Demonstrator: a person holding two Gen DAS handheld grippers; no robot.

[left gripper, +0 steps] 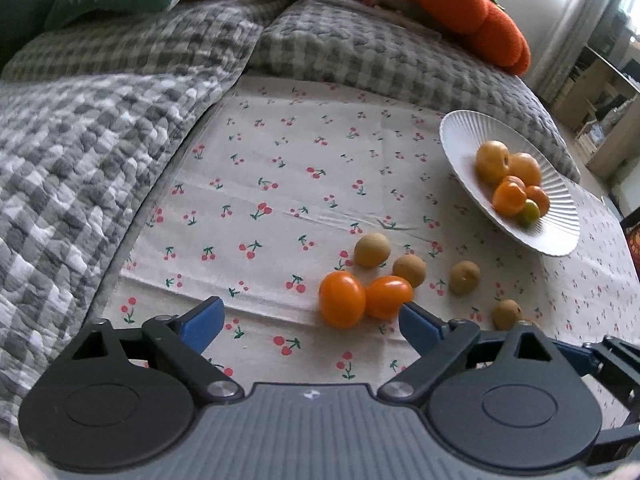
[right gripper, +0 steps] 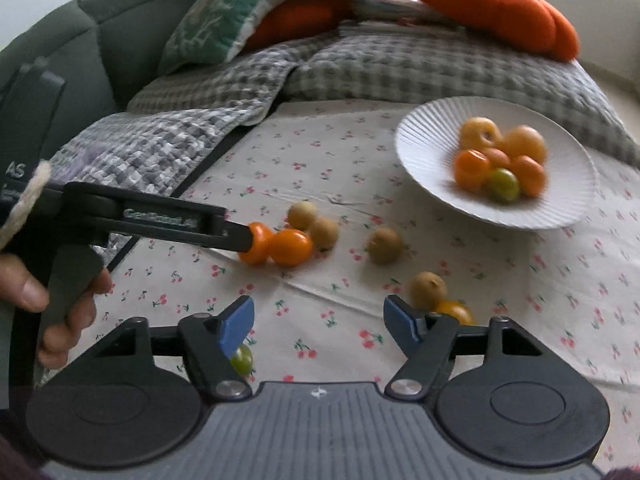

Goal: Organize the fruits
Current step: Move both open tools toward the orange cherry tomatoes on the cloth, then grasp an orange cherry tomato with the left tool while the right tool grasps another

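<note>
A white ribbed plate holds several orange, yellow and green fruits. Two orange tomatoes lie side by side on the cherry-print cloth. Several tan round fruits lie beside them. My left gripper is open, its right finger right next to the nearer orange tomato; from the right wrist view its tip is at the other tomato. My right gripper is open and empty above the cloth. A green fruit and an orange fruit peek from behind its fingers.
The cherry-print cloth lies on a sofa covered by a grey checked quilt. Orange pumpkin cushions and a green cushion lie at the back. Shelves stand at the far right.
</note>
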